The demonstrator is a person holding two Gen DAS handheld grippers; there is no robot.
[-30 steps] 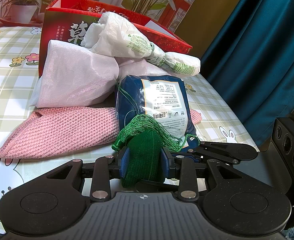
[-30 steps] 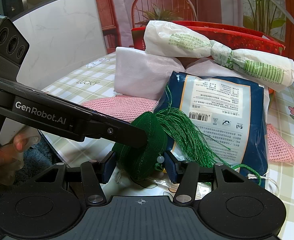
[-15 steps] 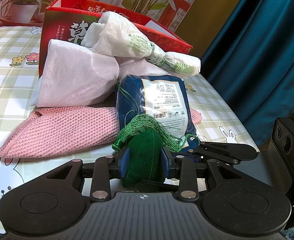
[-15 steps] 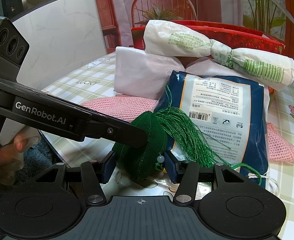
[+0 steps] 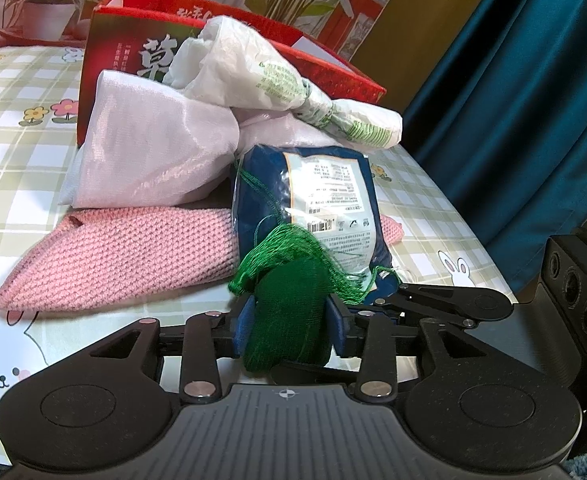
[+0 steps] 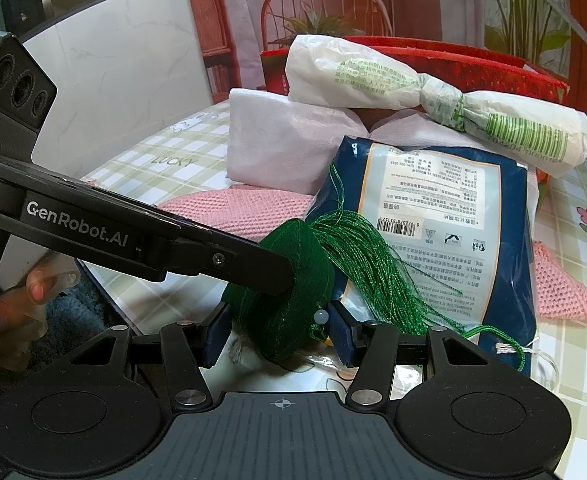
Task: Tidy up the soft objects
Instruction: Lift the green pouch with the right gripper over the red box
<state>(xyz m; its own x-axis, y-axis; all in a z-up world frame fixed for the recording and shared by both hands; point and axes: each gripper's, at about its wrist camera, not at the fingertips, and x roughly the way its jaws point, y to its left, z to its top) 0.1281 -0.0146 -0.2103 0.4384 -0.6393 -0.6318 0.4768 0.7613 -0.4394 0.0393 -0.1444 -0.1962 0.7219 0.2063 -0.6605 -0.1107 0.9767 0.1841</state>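
A green thread bundle with a tassel point(image 5: 289, 312) point(image 6: 293, 292) sits at the table's near edge. My left gripper point(image 5: 289, 330) is shut on it. My right gripper point(image 6: 279, 334) has its pads on both sides of the same bundle, jaws fairly wide. Behind lie a blue packet point(image 5: 317, 208) point(image 6: 433, 232), a pink knitted cloth point(image 5: 133, 252) point(image 6: 245, 208), a pale pink mesh cloth point(image 5: 153, 152) point(image 6: 285, 140) and a knotted white plastic bag point(image 5: 261, 76) point(image 6: 413, 88).
A red cardboard box point(image 5: 133, 44) point(image 6: 493, 72) stands behind the pile on the checked tablecloth point(image 5: 13, 160). A teal curtain point(image 5: 513, 100) hangs to the right. The left gripper's arm point(image 6: 133, 236) crosses the right wrist view.
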